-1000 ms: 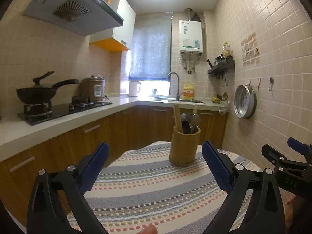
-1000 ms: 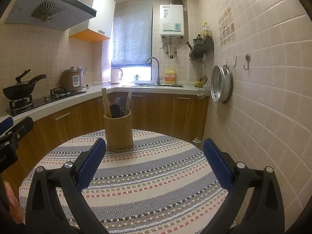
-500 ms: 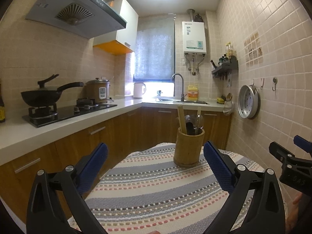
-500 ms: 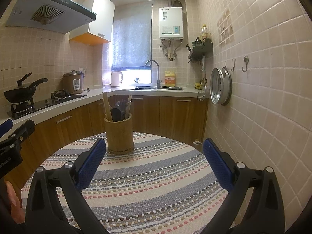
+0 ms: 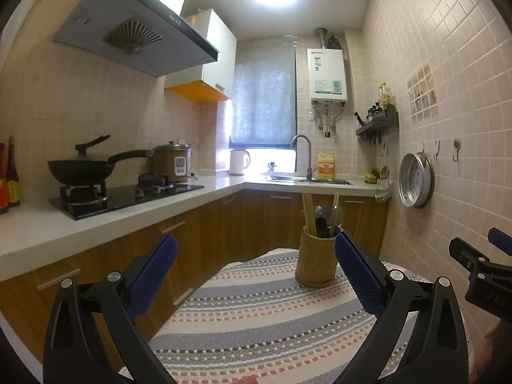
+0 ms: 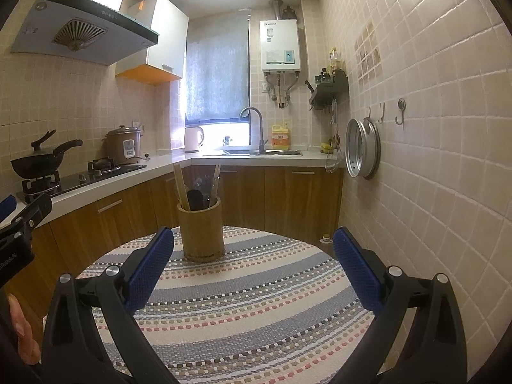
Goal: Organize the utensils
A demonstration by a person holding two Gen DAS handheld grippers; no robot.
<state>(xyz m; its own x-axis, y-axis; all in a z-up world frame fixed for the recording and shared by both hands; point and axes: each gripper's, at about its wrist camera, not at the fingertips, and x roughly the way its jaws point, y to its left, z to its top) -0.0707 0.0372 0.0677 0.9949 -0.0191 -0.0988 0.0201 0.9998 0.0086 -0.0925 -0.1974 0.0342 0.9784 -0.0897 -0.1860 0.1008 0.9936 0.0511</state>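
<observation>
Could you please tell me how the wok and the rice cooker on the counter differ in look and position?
The wok is black, shallow and long-handled; the rice cooker is brown, tall and lidded. The wok sits raised on a burner of the hob, while the rice cooker stands behind the hob by the wall. Both are on the left counter.

wok (image 5: 80, 172) on hob | rice cooker (image 5: 174, 164) | kettle (image 5: 238, 161) | water heater (image 5: 328, 75) | steamer tray (image 5: 416, 180) on wall

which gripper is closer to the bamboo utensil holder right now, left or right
Left, though only slightly. The bamboo utensil holder sits ahead, near the right pad of the left gripper. From the right gripper it stands ahead near the left pad. Both are open and short of it.
</observation>
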